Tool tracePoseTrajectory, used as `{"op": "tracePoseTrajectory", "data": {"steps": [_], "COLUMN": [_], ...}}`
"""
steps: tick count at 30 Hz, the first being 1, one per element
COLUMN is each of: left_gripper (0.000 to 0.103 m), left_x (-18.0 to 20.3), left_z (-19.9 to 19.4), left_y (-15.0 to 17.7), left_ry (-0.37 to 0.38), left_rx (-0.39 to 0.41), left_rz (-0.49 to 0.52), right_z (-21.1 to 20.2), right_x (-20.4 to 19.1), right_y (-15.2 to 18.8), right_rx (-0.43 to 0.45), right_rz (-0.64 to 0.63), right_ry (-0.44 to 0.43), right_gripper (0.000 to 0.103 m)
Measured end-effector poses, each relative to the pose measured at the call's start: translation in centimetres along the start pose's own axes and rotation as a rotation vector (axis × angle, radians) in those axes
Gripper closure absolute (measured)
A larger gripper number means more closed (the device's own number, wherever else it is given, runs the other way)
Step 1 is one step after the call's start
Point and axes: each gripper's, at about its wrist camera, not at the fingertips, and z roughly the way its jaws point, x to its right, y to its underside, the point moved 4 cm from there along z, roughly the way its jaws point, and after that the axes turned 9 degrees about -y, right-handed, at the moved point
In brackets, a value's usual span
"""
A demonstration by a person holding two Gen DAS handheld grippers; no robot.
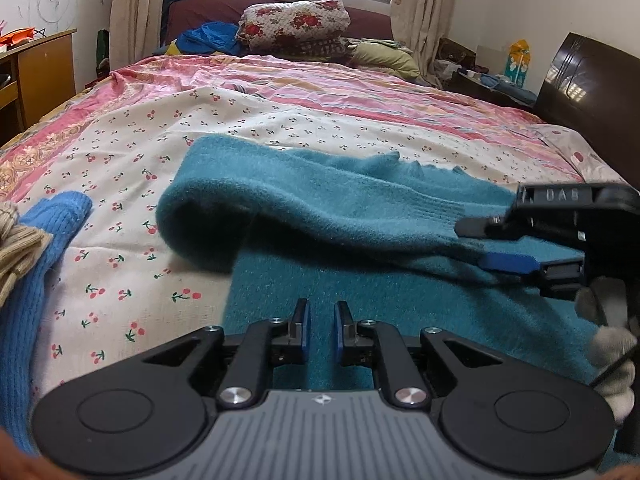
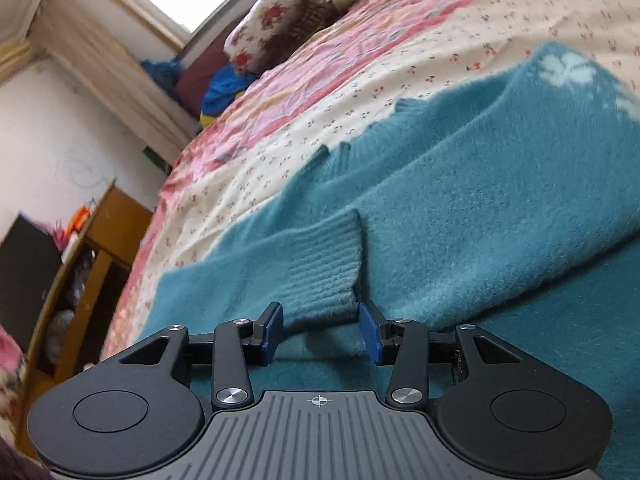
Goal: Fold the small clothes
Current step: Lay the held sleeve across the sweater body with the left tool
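A teal fuzzy sweater (image 1: pixel 360 300) lies on the bed, one sleeve (image 1: pixel 304 208) folded across its body. My left gripper (image 1: pixel 322 330) hovers low over the sweater's body, its jaws a narrow gap apart and empty. My right gripper (image 1: pixel 476 244) enters from the right in the left wrist view, its jaws either side of the sleeve's ribbed cuff (image 1: pixel 436 220). In the right wrist view the right gripper (image 2: pixel 320 330) is open, with the cuff (image 2: pixel 324 268) just ahead between the pads. The sweater (image 2: pixel 480 208) shows a pale flower pattern (image 2: pixel 564 68).
The bed has a cherry-print sheet (image 1: pixel 132 184) and a pink quilt (image 1: pixel 320 84). A blue knit garment (image 1: pixel 44 248) and a beige one (image 1: pixel 16 248) lie at the left. Pillows and a floral bundle (image 1: pixel 292 24) sit at the far end. A wooden desk (image 1: pixel 44 68) stands left, a dark headboard (image 1: pixel 592 100) right.
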Motion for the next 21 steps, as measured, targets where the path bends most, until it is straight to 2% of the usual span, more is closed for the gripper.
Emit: {"op": "tracePoseTrajectory", "data": {"steps": [14, 21], "left_gripper": [0.083, 0.083], "left_x": [-0.3, -0.4], "left_z": [-0.3, -0.5], "left_y": [0.4, 0.6], "left_ry": [0.016, 0.02], "left_rx": [0.015, 0.013], "left_rz": [-0.008, -0.014], "right_z": [-1.0, 1.6], "right_x": [0.6, -0.3], "right_y": [0.3, 0.2], "right_rx": [0.017, -0.013], "right_rz": [0.123, 0.11], "right_ry": [-0.079, -0.053], "right_gripper": [0.056, 0.056]}}
